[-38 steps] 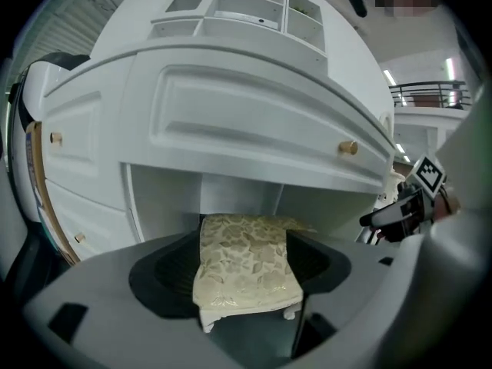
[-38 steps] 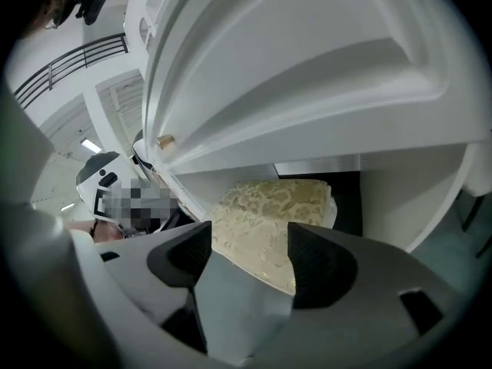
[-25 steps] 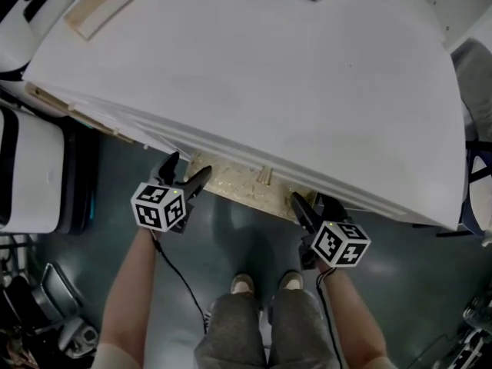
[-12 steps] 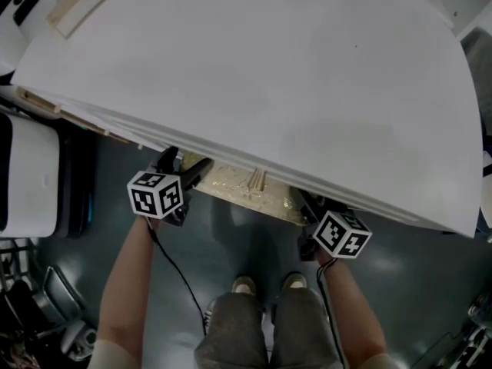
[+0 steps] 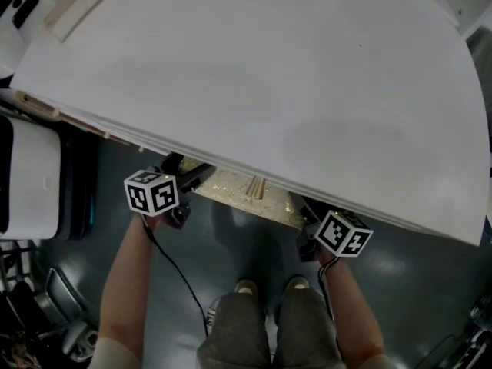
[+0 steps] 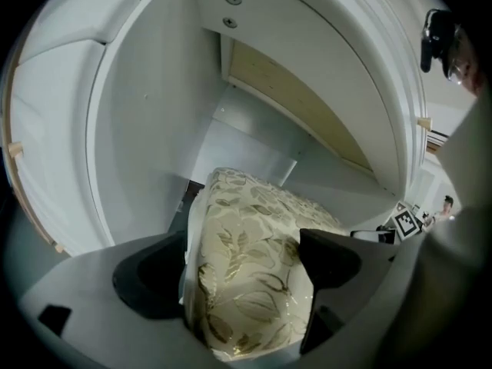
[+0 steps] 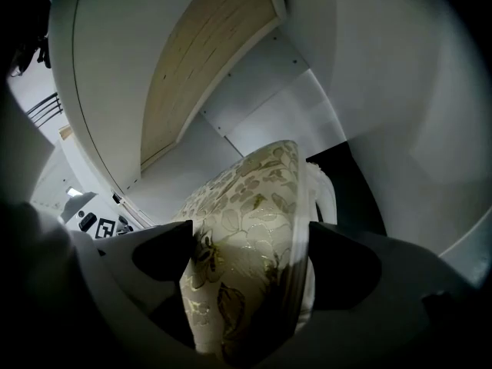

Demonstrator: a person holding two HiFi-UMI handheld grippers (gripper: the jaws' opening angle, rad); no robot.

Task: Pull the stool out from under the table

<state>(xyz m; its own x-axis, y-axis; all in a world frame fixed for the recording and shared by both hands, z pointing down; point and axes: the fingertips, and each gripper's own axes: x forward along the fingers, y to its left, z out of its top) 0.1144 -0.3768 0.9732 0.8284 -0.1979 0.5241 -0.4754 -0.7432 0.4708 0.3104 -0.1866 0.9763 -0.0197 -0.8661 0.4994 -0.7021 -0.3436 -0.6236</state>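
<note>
The stool (image 5: 246,189) has a cream seat with a gold leaf pattern and stands tucked under the white table (image 5: 254,91); only its near edge shows in the head view. My left gripper (image 5: 184,171) is at the seat's left end, my right gripper (image 5: 314,214) at its right end, its tips half hidden by the table edge. In the left gripper view the seat (image 6: 246,206) fills the gap of the left gripper (image 6: 242,244). The right gripper (image 7: 250,237) likewise straddles the seat (image 7: 246,183). Both pairs of jaws have just been opening and stand wide, with the seat edge between them.
A white cabinet (image 5: 27,179) stands on the floor at the left. The person's legs (image 5: 269,321) are just behind the stool, and a cable (image 5: 181,283) hangs from the left gripper. A wooden panel (image 6: 300,98) lines the table's underside above the seat.
Both grippers have sunk and gone in under the table edge, onto the ends of the stool seat. Their jaws have spread wider. Less of the seat shows in the head view.
</note>
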